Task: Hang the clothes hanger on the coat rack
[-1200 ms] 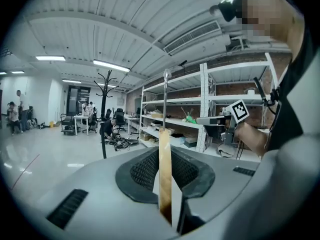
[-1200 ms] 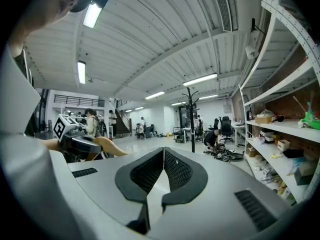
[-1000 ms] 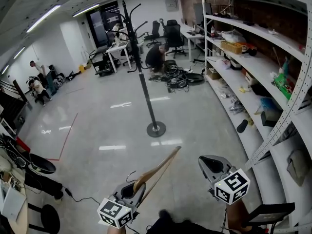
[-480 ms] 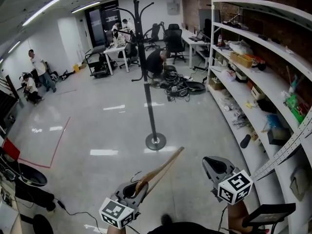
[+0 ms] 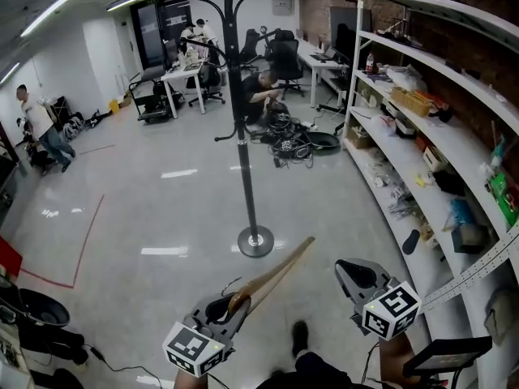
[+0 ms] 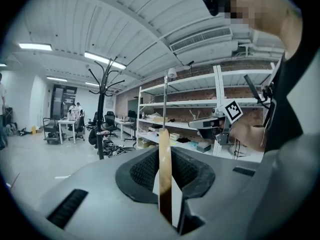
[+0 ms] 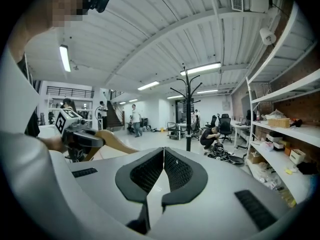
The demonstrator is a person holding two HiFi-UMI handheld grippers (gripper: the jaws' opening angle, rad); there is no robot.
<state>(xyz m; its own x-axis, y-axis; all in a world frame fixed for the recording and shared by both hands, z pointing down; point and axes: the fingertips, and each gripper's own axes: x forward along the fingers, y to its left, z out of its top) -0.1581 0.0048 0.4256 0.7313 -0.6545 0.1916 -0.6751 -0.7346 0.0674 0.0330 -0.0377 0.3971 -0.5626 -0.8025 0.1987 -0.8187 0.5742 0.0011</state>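
A black coat rack [image 5: 242, 112] with curved hooks at the top stands on a round base on the grey floor ahead; it also shows in the left gripper view [image 6: 101, 115] and the right gripper view [image 7: 188, 118]. My left gripper [image 5: 231, 305] is shut on a wooden clothes hanger [image 5: 274, 276] that points toward the rack's base. In the left gripper view the hanger [image 6: 165, 174] stands edge-on between the jaws, its metal hook rising above. My right gripper [image 5: 353, 275] is shut and holds nothing, low at the right.
Long white shelves [image 5: 422, 128] with clutter run along the right wall. A person crouches by cables [image 5: 259, 96] behind the rack, near desks and office chairs [image 5: 285, 59]. Other people stand at the far left [image 5: 36, 128]. Red tape [image 5: 77, 254] marks the floor.
The view has moved closer to the coat rack, which now stands taller and nearer. Both grippers keep their places at the bottom, the left still holding the hanger.
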